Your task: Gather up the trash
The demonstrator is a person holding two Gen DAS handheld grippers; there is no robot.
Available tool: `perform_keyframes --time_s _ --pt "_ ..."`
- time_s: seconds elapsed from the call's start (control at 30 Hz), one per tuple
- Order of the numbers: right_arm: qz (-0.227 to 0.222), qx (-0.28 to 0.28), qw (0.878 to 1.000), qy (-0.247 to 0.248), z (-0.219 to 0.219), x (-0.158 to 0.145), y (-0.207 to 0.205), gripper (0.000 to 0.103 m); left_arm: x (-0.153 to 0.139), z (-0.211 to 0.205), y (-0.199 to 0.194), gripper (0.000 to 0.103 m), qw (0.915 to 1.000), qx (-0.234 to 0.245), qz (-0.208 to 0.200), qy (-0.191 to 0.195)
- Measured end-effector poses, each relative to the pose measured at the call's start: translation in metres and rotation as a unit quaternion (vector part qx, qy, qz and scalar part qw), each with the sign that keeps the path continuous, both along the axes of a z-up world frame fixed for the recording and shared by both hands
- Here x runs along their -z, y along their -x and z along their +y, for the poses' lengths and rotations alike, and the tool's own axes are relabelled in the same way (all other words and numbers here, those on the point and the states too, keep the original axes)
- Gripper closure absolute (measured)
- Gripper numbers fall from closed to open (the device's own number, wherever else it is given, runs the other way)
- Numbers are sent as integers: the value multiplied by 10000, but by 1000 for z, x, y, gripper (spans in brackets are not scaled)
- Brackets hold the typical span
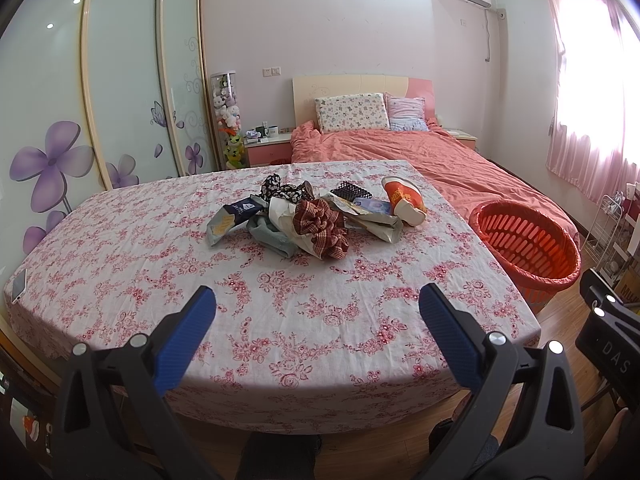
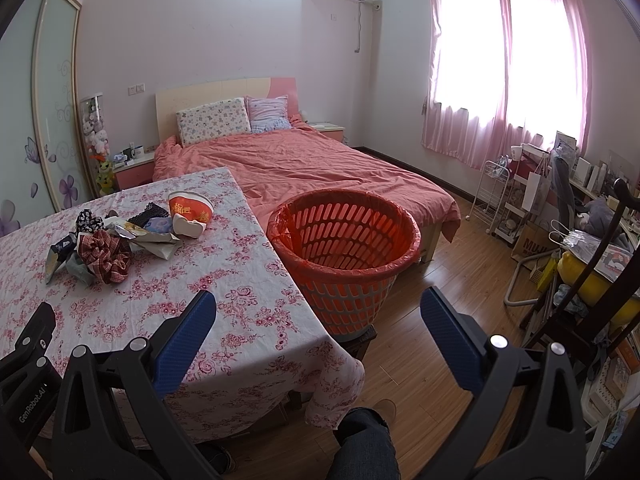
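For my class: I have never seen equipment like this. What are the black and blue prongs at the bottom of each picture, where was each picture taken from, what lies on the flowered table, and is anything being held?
No robot is here. A person holds a hand-held claw in each hand, and each claw carries a wide-angle camera that looks forward along its two blue-padded fingers. One picture comes from the left claw, which faces the table; the other from the right claw, pointed more toward the orange basket standing beside the table near the bed. The person's trouser leg shows below.

On the flowered cloth lies one pile of trash: crumpled wrappers, a red checked piece of cloth, and an orange and white paper bowl on its side. A phone lies at the table's far left edge.

Both claws are open and hold nothing; the basket looks empty.
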State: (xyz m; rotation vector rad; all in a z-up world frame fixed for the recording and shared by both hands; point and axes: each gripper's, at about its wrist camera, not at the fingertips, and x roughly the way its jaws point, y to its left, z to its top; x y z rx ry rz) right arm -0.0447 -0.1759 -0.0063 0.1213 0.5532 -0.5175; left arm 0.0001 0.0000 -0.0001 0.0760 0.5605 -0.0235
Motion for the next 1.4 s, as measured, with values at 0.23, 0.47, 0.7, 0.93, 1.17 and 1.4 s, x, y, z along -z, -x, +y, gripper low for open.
perform_keyframes --time_s 0.23,0.47,0.7,0.93,1.17,1.4 --pt "0 -4 10000 3 0 0 0 2 0 0 0 4 10000 -4 4 5" --pt "-1 -3 10000 -1 0 0 0 2 0 -1 0 4 10000 -2 5 5" --pt "4 -5 10000 0 0 0 0 2 -1 -3 1 4 10000 -4 6 4" --pt "4 -3 10000 0 0 0 -1 2 0 -4 0 4 10000 2 17 2" --pt "32 -94 9999 -138 -3 0 -20 2 2 6 -15 4 9998 -107 79 113" --pt "78 -461 9976 -508 -2 5 -70 2 14 49 -66 4 9977 -518 339 276"
